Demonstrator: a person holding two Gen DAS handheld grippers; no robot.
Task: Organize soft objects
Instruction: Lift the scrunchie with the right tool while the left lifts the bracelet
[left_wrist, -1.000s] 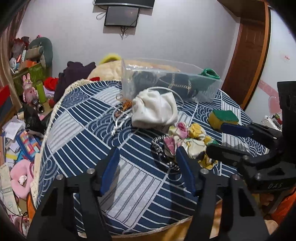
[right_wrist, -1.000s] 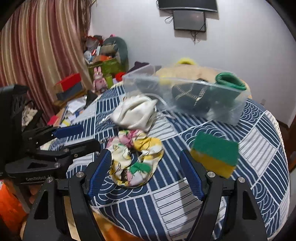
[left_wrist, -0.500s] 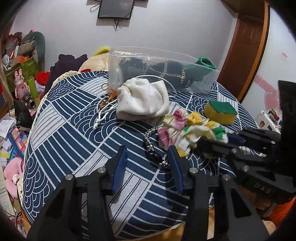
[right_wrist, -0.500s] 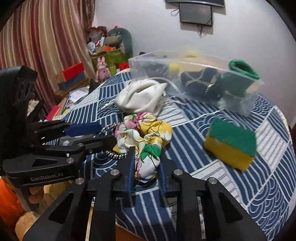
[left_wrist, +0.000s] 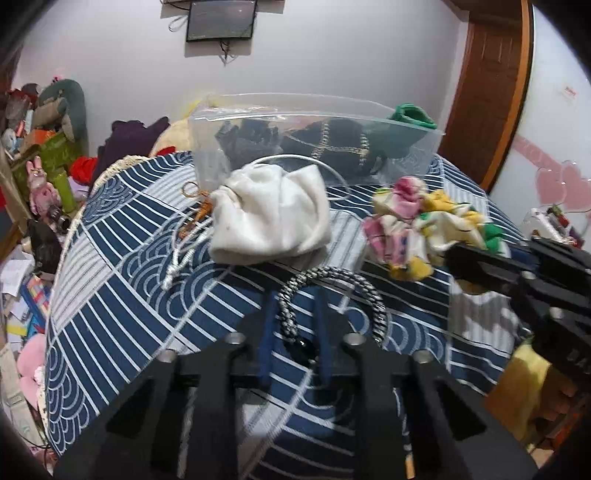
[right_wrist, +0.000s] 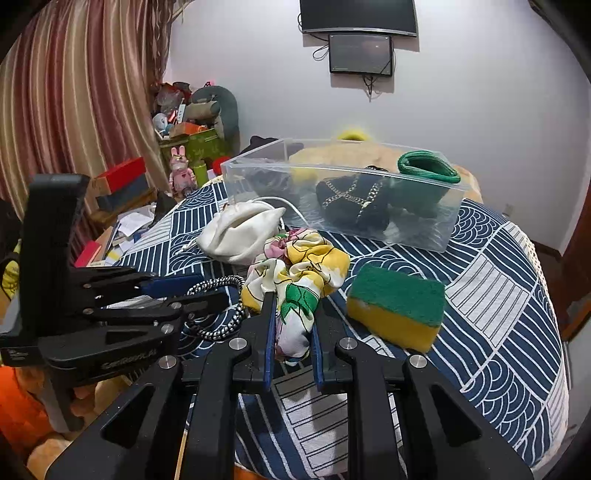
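My left gripper (left_wrist: 293, 295) is shut on a black-and-white braided hair band (left_wrist: 332, 295) lying on the blue patterned tablecloth; the band also shows in the right wrist view (right_wrist: 218, 306). My right gripper (right_wrist: 291, 306) is shut on a floral yellow, pink and green scrunchie (right_wrist: 299, 273), which also shows in the left wrist view (left_wrist: 421, 229). A white cloth pouch (left_wrist: 271, 214) lies behind them. A clear plastic bin (right_wrist: 343, 192) at the back holds black and green soft items. A green-and-yellow sponge (right_wrist: 397, 310) lies right of the scrunchie.
The round table (right_wrist: 509, 295) is covered by the blue cloth. A thin white hoop and cords (left_wrist: 184, 240) lie by the pouch. Cluttered boxes and toys (right_wrist: 184, 147) stand at the far left. A wooden door (left_wrist: 487, 92) is at the right.
Both grippers closed from wide open: the left onto the braided hair band, the right onto the floral scrunchie. Both moved forward and in over the table.
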